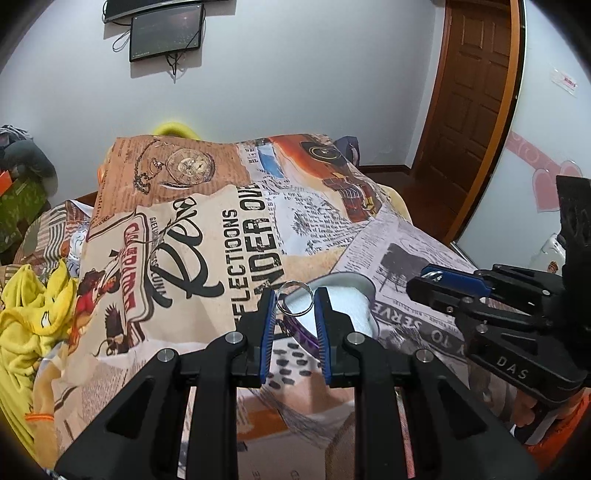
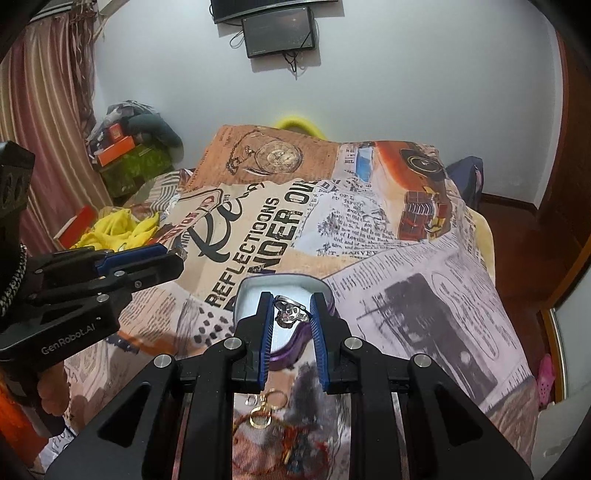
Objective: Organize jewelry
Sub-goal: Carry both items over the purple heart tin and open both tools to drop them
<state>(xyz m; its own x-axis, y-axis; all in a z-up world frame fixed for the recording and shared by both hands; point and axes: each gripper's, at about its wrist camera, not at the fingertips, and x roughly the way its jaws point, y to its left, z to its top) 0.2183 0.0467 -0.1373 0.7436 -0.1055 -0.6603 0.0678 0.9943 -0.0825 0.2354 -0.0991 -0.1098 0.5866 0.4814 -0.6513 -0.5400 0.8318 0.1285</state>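
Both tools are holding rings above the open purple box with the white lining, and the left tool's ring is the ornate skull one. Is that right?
Not quite. The left tool holds a plain silver band, as the left wrist view shows. The ornate ring sits in the right tool, above the purple box.

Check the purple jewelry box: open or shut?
Open. The purple jewelry box shows its white lining, no lid over it, seen between the right gripper fingers, which hold a silver ring.

The purple box [image 1: 308, 338] is largely hidden behind the left hand-held gripper [image 1: 295, 299]. The gold jewelry [image 2: 266, 406] is partly covered by the right hand-held gripper [image 2: 291, 308]. The upper monitor [image 2: 258, 7] is cut off by the top edge. Fine bedspread [image 2: 424, 295] print is illegible.
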